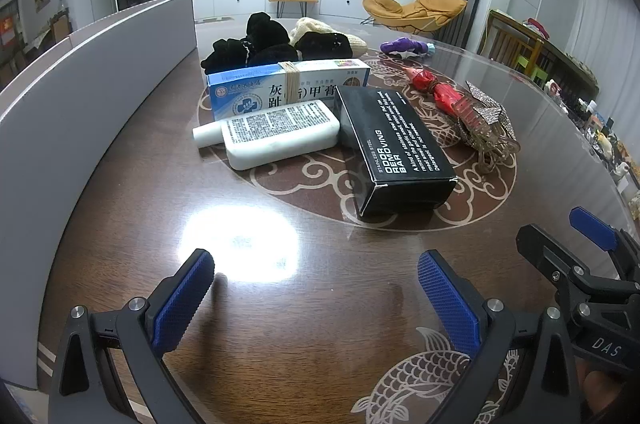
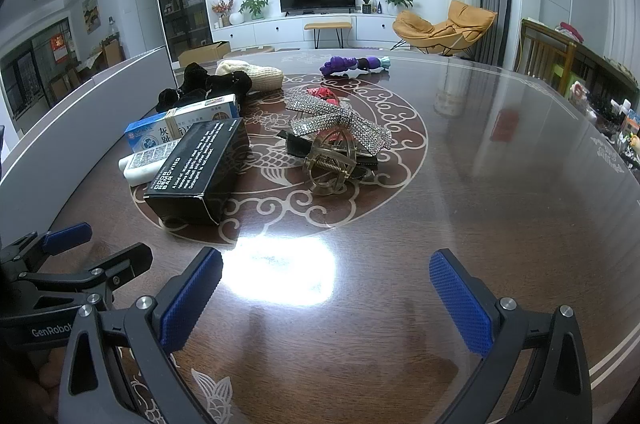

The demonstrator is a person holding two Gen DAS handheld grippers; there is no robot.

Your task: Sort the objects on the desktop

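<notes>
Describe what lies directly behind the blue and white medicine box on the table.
Behind the medicine box sits a heap of black fuzzy fabric items, with a cream knitted piece behind them. The box hides the heap's lower edge, so where it meets the table cannot be seen.

Cool overhead light, a blown-out glare patch on my glossy table (image 1: 120,208), heavy fisheye bending and dark corners.

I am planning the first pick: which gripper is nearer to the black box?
Left, though only slightly. The left gripper sits just short of the black box, which is ahead to its right. The right gripper has the box ahead to its left.
</notes>
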